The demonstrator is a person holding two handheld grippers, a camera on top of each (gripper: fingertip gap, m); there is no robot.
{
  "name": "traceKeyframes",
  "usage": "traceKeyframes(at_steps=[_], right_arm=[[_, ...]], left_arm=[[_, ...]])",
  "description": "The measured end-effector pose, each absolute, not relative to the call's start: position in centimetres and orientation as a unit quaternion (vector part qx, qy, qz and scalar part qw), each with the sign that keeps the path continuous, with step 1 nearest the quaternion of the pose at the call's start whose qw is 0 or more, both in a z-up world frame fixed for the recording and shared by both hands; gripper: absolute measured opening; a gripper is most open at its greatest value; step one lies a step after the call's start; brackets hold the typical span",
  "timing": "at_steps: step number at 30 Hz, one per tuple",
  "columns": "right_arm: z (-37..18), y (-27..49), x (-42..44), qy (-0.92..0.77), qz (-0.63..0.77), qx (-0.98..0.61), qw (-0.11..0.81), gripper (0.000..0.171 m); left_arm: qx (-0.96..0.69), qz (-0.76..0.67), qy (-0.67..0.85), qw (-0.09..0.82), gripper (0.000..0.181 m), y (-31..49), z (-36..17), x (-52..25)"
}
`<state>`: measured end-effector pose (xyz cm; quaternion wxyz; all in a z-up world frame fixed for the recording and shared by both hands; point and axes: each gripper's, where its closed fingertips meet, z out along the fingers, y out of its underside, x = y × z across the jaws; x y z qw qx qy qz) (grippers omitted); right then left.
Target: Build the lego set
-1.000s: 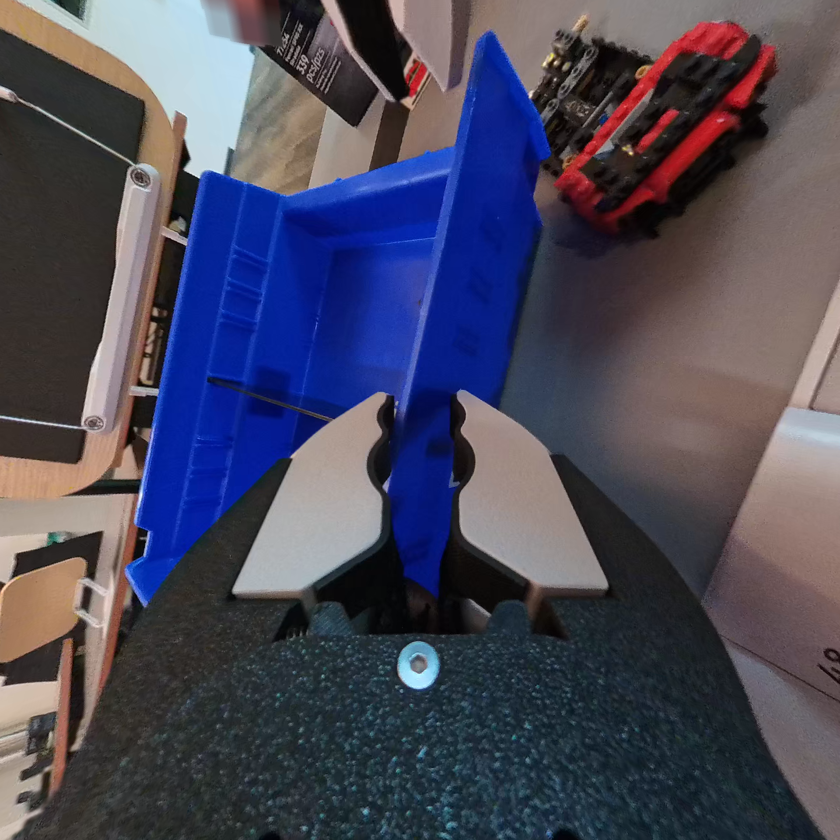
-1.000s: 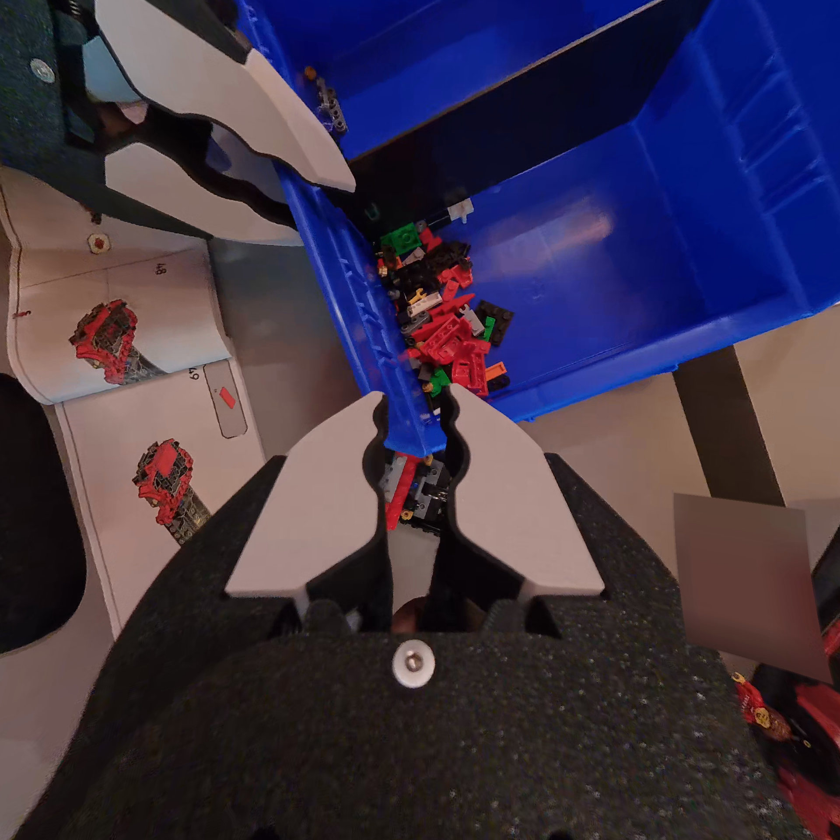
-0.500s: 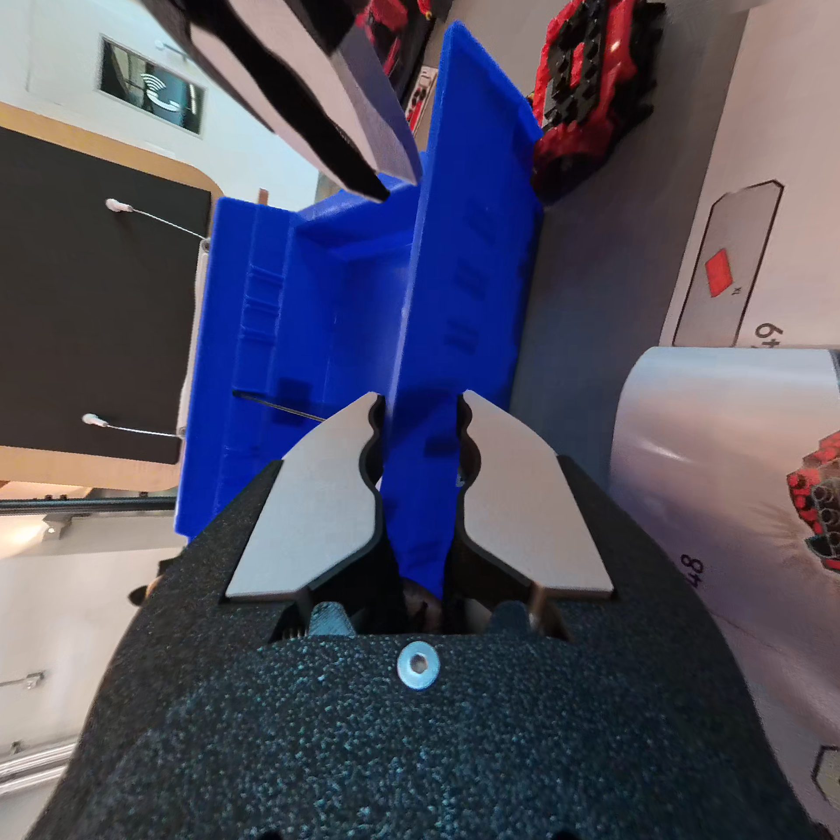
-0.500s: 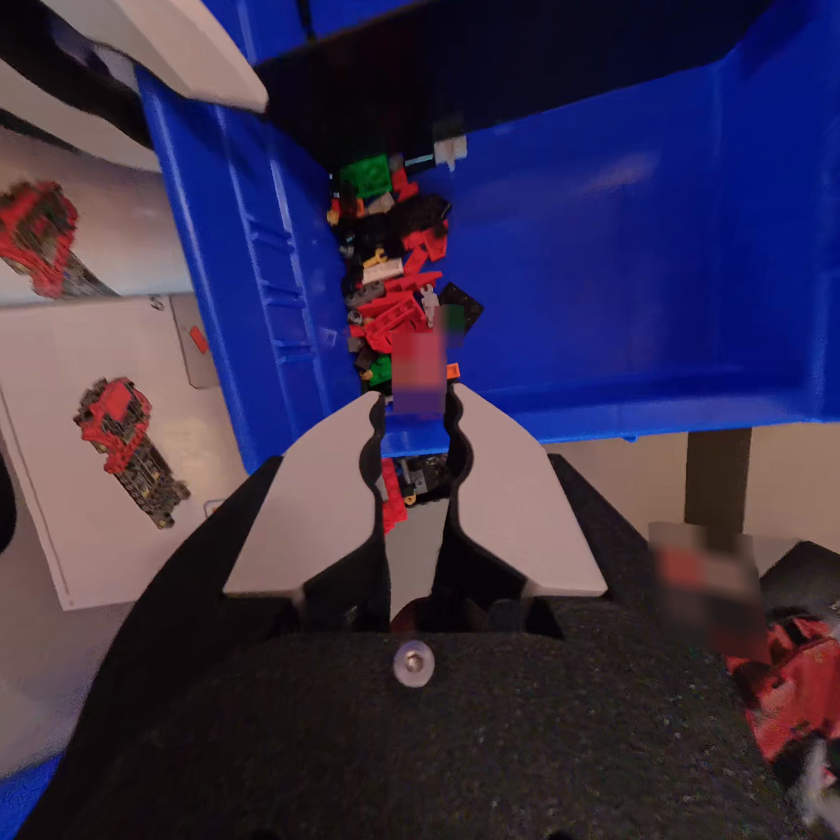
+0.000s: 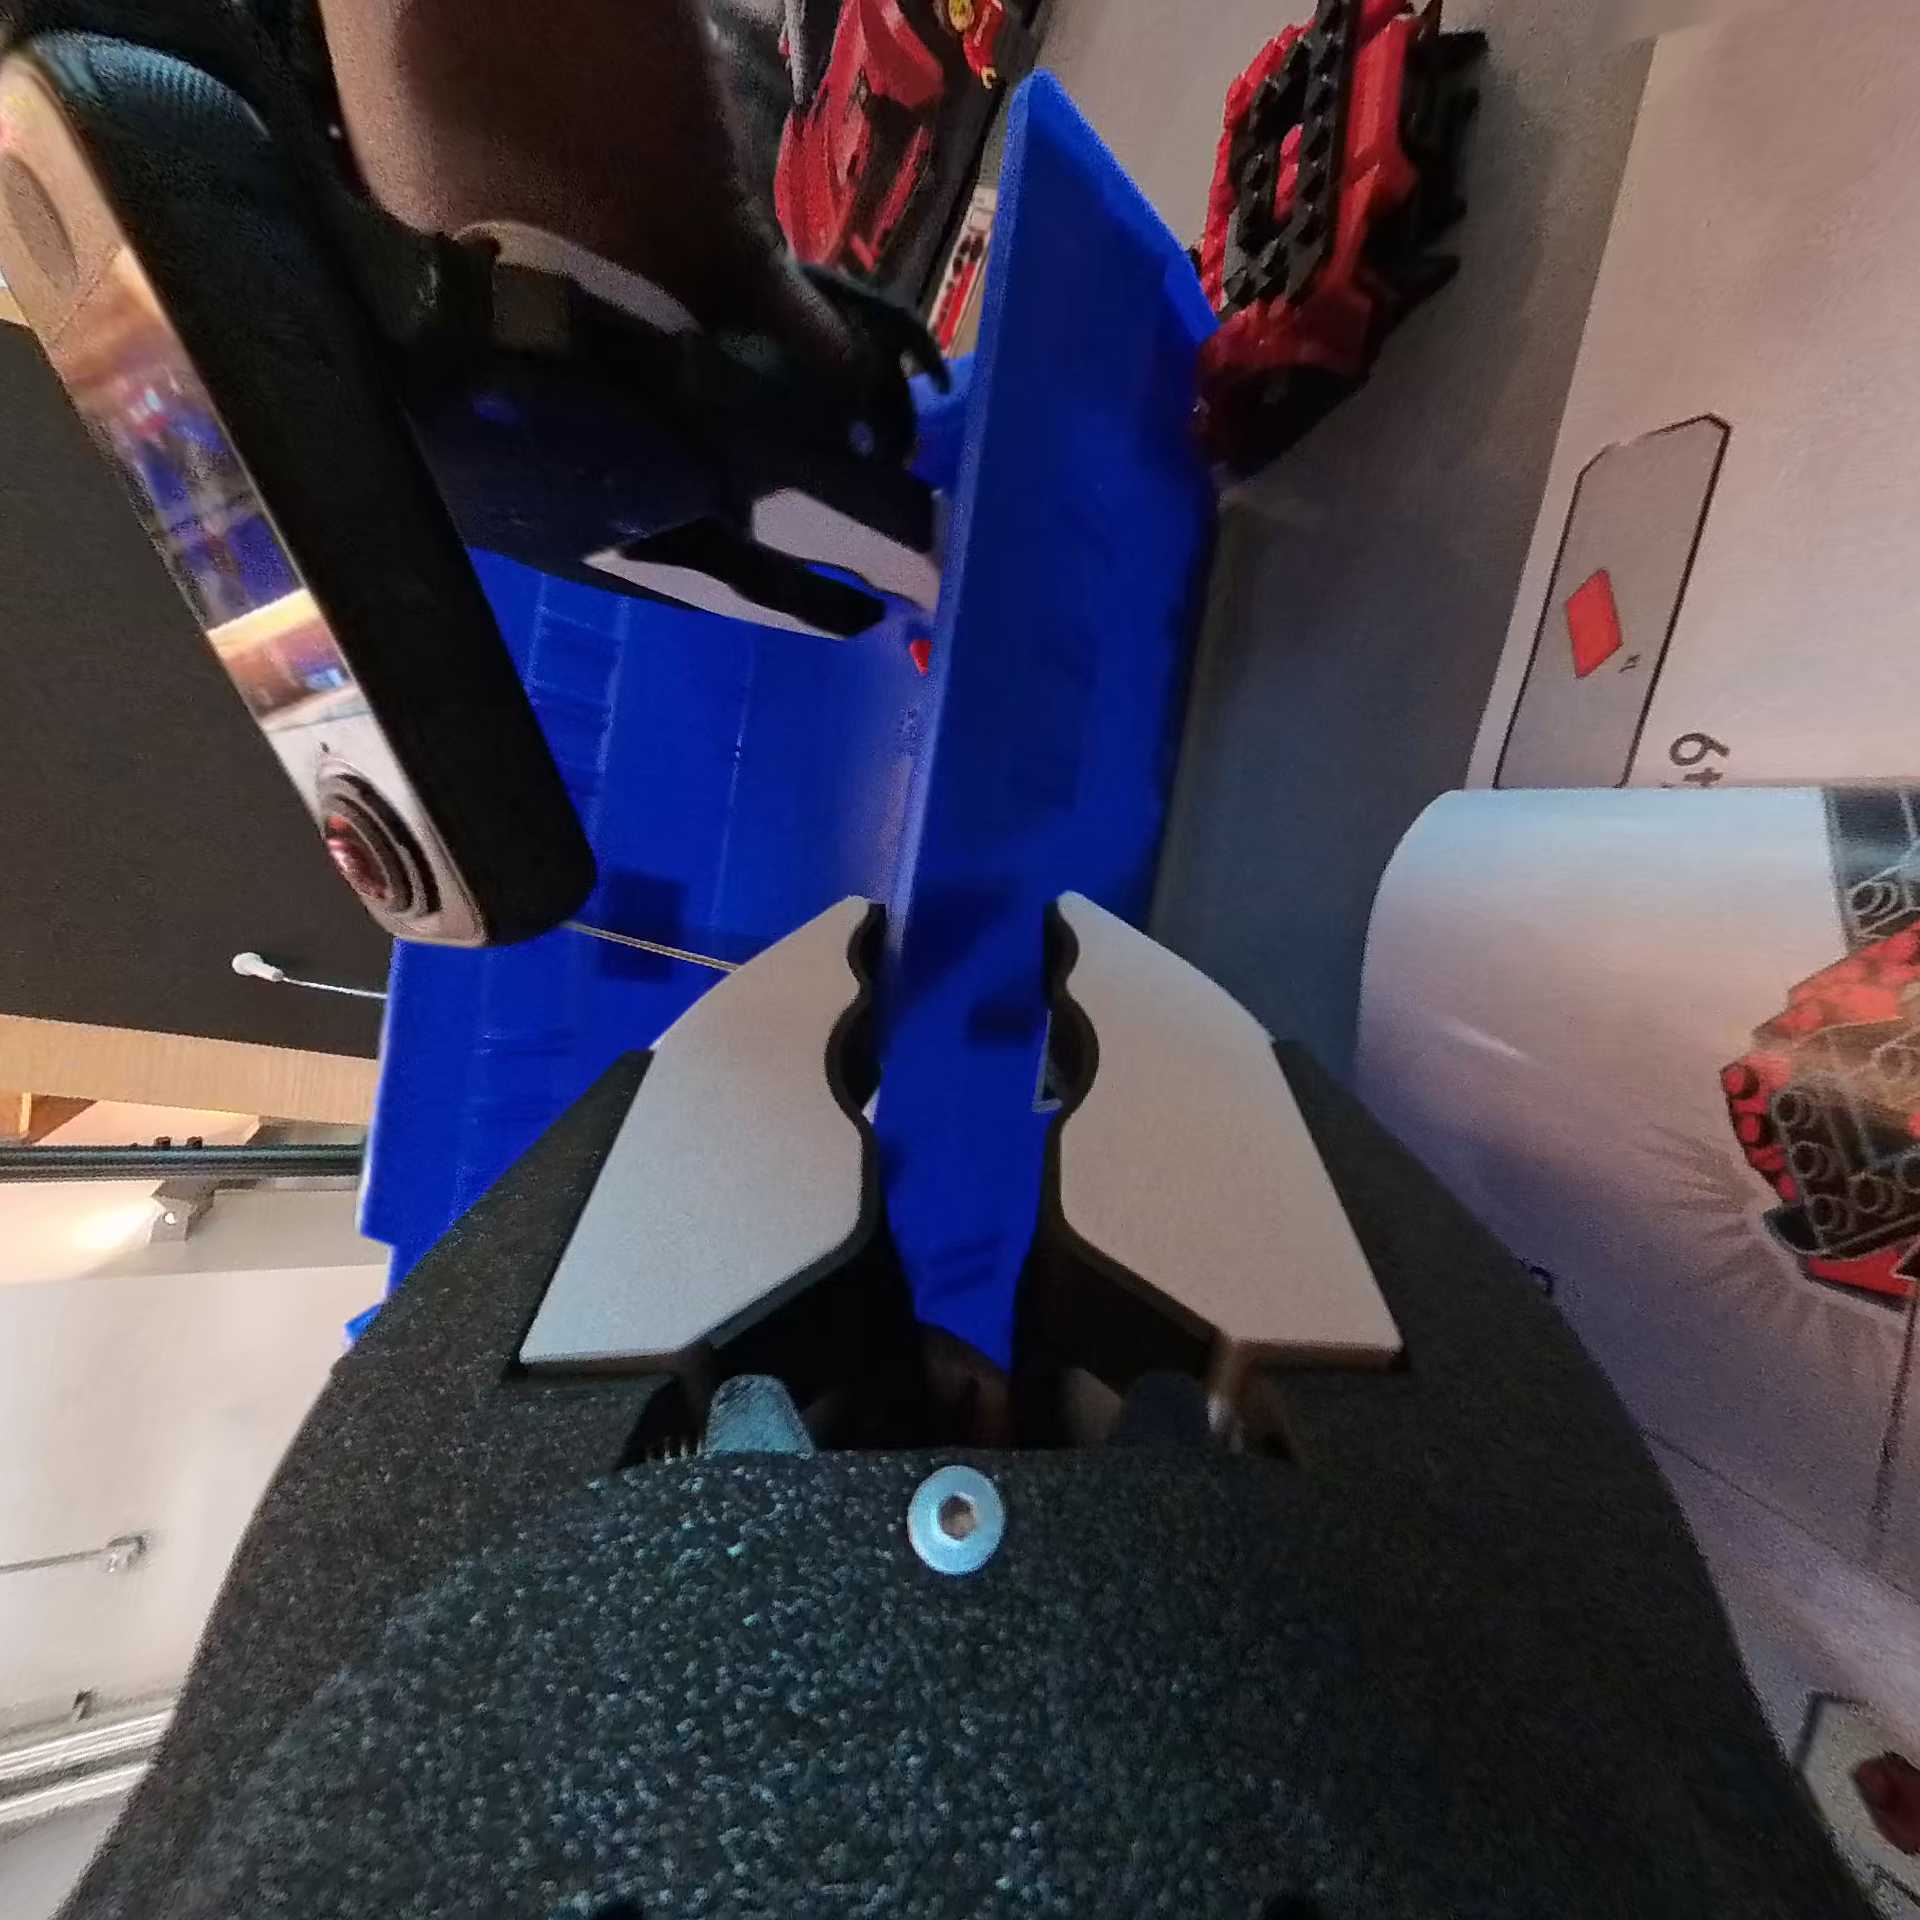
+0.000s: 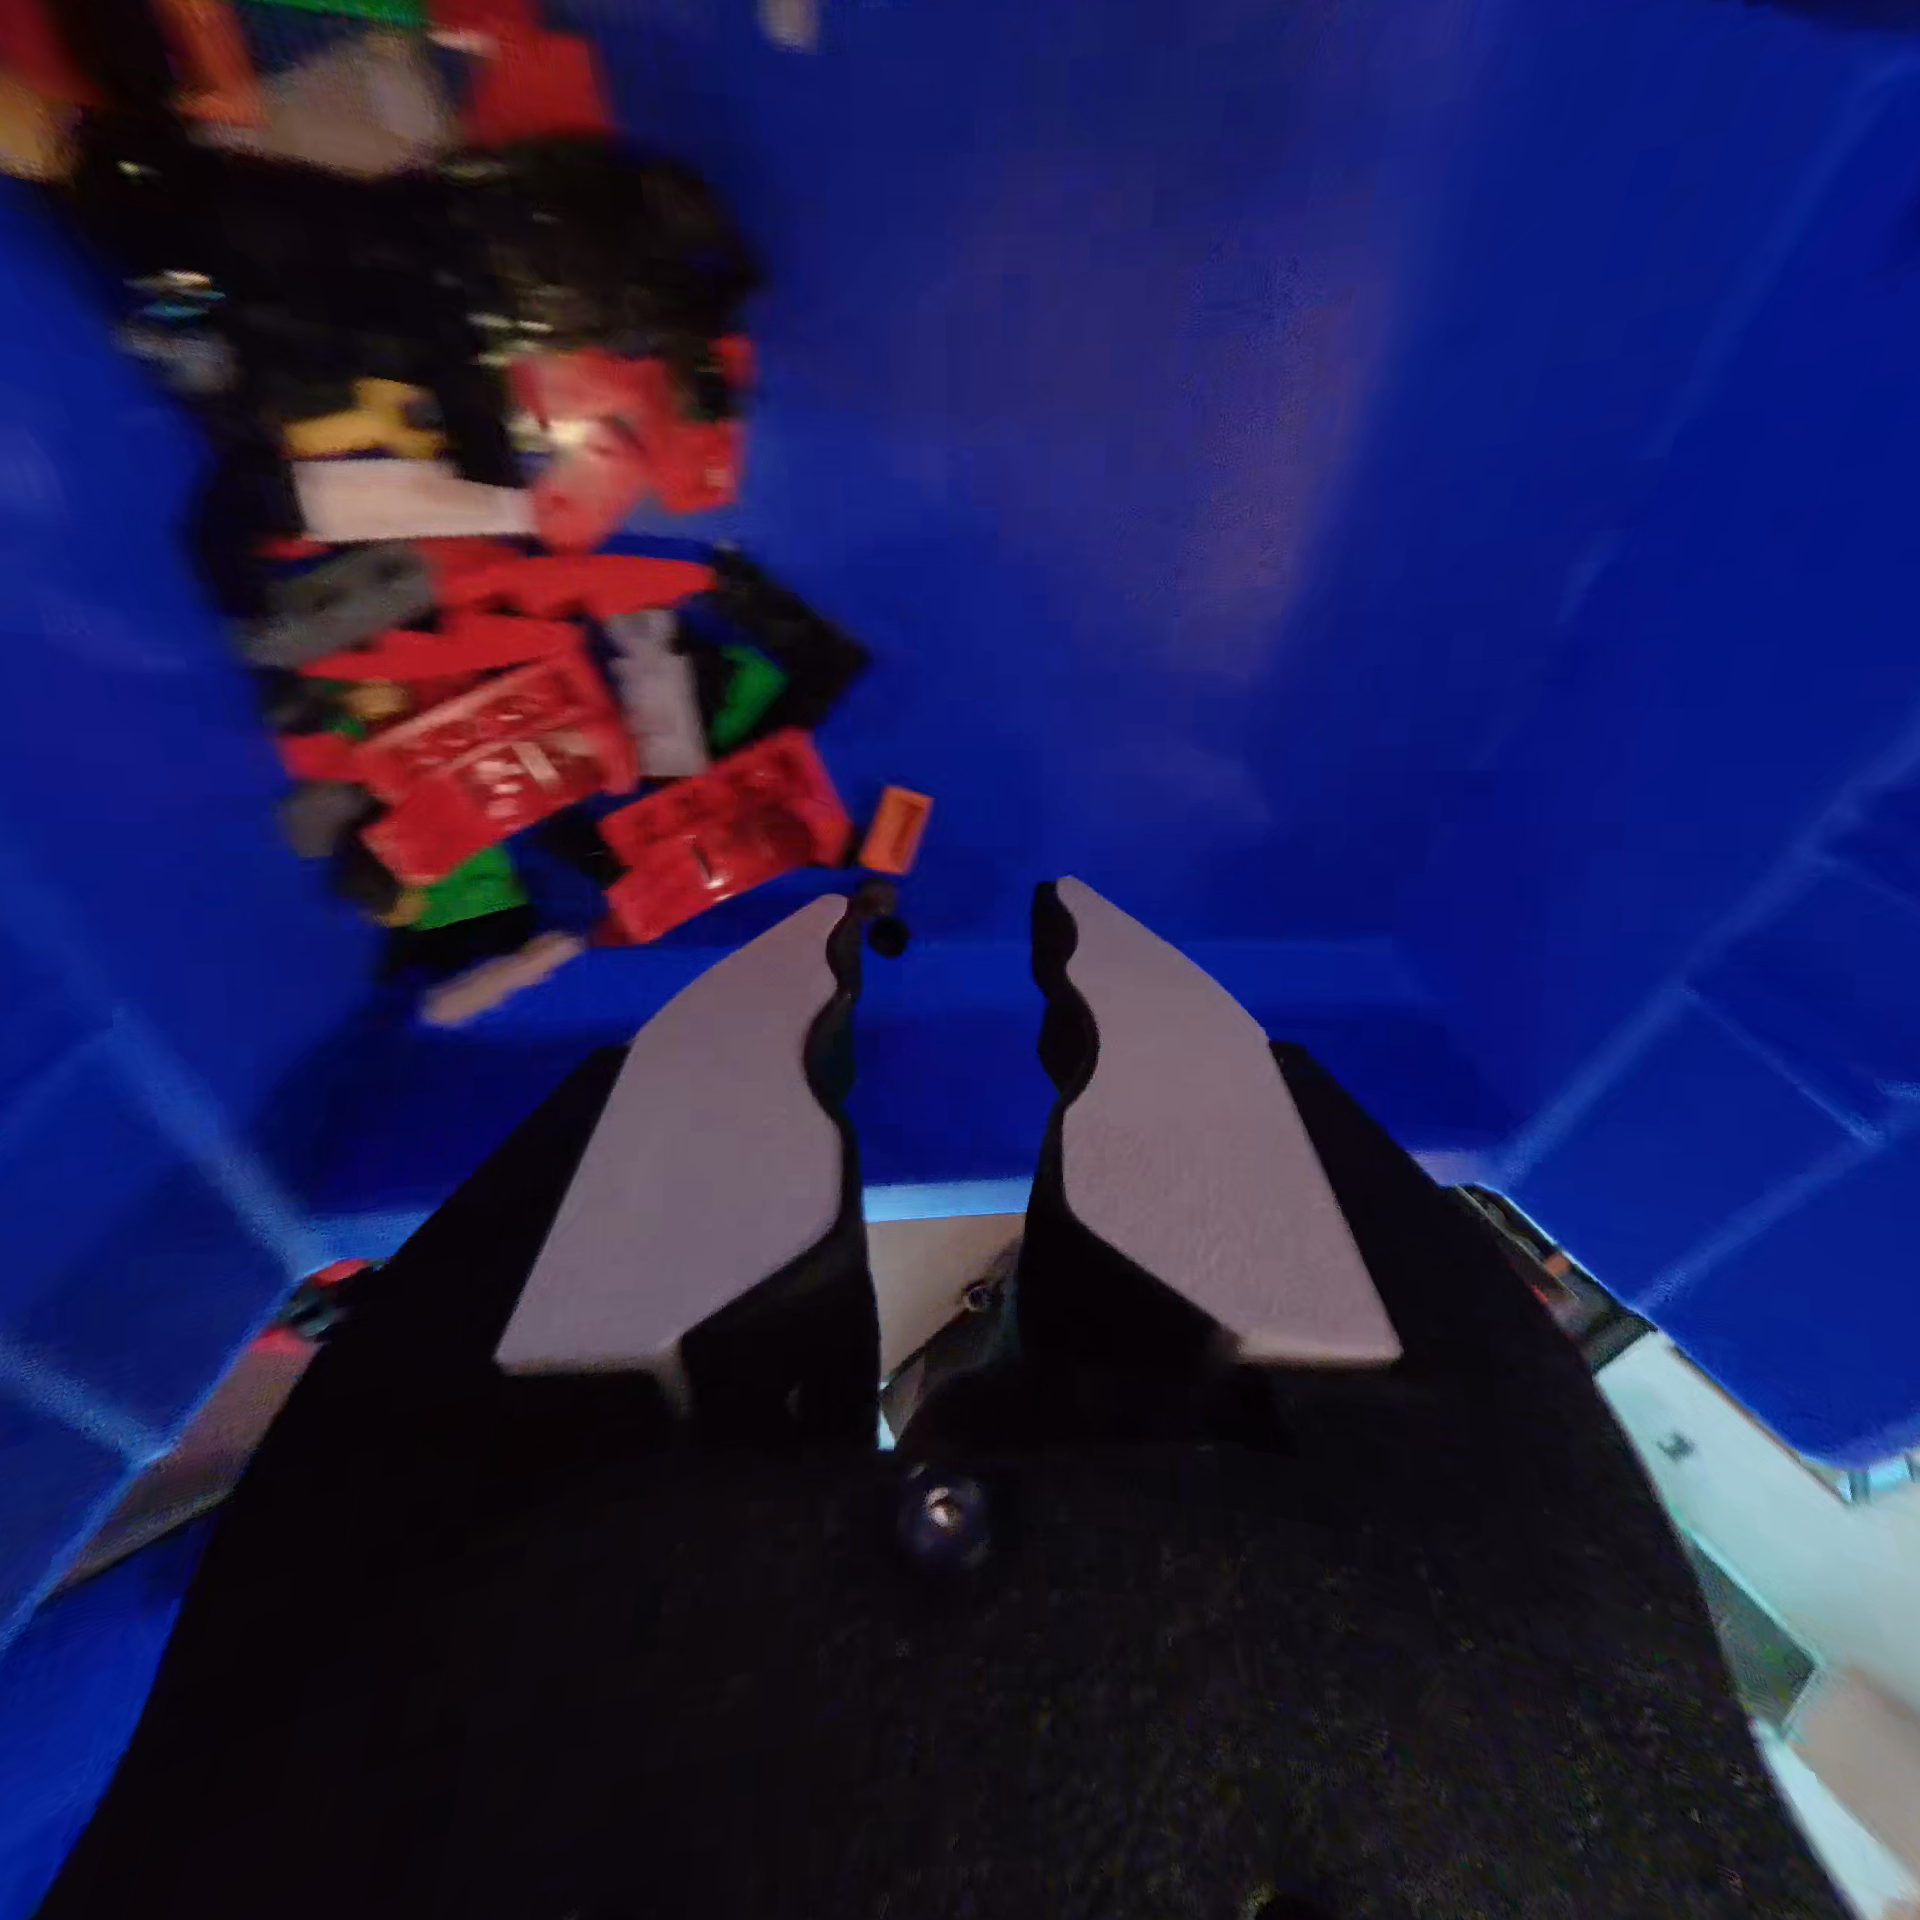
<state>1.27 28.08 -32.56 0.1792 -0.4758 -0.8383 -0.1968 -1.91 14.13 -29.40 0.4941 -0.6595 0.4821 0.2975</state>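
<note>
Both tongs (image 5: 961, 1023) (image 6: 940, 992) have speckled black bodies, pale grey wavy-edged fingers (image 5: 727, 1132) and one silver screw (image 5: 956, 1525).

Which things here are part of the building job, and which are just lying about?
In use:
blue plastic bin
loose mixed-colour bricks
half-built red and black model
open instruction booklet
left gripper
right gripper

Lying about:
black wood-edged panel

We had the left gripper (image 5: 961, 925) straddling one side wall of the blue plastic bin (image 5: 1081, 582). Right gripper (image 6: 940, 914) sat inside that bin, loose pile of small plastic lego pieces (image 6: 499, 623) ahead-left of it. Part-built red and black lego car (image 5: 1330, 208) lay beyond the wall; white printed instruction booklet (image 5: 1621, 1018) right of it.
</note>
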Motion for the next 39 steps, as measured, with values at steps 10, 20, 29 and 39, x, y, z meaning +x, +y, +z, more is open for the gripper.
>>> traceKeyframes(at_steps=[10, 20, 29, 39], right_arm=[[-31.7, 25.5, 1.6, -0.855, -0.076, -0.494, 0.137, 0.02], [-32.3, 26.8, 0.8, -0.843, -0.089, -0.503, 0.168, 0.012], [-33.5, 26.1, 0.4, -0.837, -0.083, -0.523, 0.136, 0.018], [-33.9, 25.6, 0.3, -0.792, -0.02, -0.606, 0.072, 0.018]], left_arm=[[-0.651, 0.307, 0.486, 0.496, 0.029, 14.0, -29.4, -1.9], [-0.65, 0.309, 0.485, 0.497, 0.029, 14.1, -29.4, -1.9], [-0.646, 0.315, 0.485, 0.499, 0.03, 14.3, -29.2, -2.0], [-0.644, 0.319, 0.484, 0.5, 0.029, 14.3, -29.2, -2.0]])
